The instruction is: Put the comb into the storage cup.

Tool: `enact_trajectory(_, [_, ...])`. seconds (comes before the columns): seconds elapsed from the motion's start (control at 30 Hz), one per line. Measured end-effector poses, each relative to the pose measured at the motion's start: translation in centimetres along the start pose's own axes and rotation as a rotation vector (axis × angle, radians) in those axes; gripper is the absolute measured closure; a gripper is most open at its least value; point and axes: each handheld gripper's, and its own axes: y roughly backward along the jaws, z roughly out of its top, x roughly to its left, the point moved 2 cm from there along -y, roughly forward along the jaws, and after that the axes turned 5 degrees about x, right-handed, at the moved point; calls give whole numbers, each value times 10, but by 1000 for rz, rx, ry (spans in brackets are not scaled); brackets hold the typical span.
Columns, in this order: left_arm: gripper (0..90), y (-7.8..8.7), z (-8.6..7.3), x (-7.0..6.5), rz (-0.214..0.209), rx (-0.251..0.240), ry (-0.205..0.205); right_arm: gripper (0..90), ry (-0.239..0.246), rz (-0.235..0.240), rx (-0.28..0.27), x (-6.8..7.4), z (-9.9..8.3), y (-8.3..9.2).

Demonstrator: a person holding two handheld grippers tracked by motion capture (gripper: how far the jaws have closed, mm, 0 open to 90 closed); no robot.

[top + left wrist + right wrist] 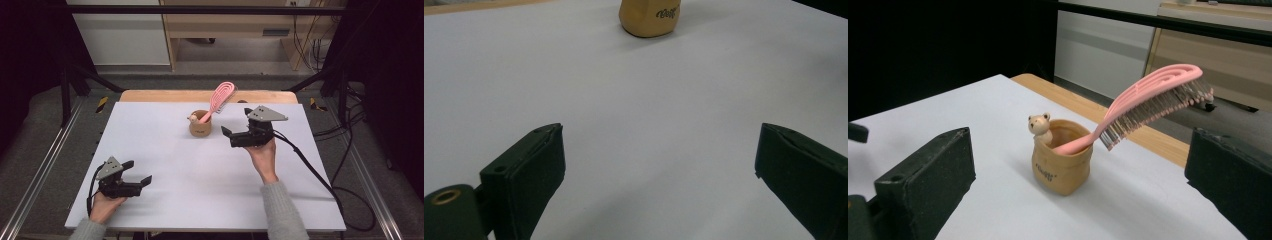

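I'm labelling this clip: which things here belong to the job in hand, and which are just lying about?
In the job:
- pink hairbrush, handle standing in the cup
- tan bear cup
- right gripper, open, beside the cup, nothing between its jaws

Just there:
- left gripper, open, apart near the table's front
- white table
- wooden furniture behind
- cables on the floor

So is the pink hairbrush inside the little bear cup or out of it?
In. The pink hairbrush has its handle down inside the bear cup, and its bristle head leans out over the rim. Neither claw touches it.
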Motion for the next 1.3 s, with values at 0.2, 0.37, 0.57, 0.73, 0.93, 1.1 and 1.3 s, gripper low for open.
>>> enact_trajectory(0.2, [60, 0, 0, 0, 0, -1, 1, 2, -5, 25, -1, -1, -14, 14])
enact_trajectory(0.37, [60, 0, 0, 0, 0, 1, -2, 2, 1, 37, 3, -1, -28, 25])
enact_trajectory(0.57, [60, -1, 0, 0, 1, 4, -3, 3, 6, 55, 23, -2, -44, 33])
enact_trajectory(0.73, [60, -1, 0, 0, 1, 7, -4, 3, -6, 76, 47, -4, -59, 37])
enact_trajectory(0.93, [60, -1, -1, 0, 1, 7, -4, 2, -10, 84, 66, -6, -78, 40])
enact_trajectory(1.1, [60, -1, -1, -1, 1, 6, -6, 3, -12, 94, 79, -8, -93, 45])
enact_trajectory(1.3, [59, -1, -1, -1, 0, 7, -7, 3, -29, 95, 85, -12, -110, 53])
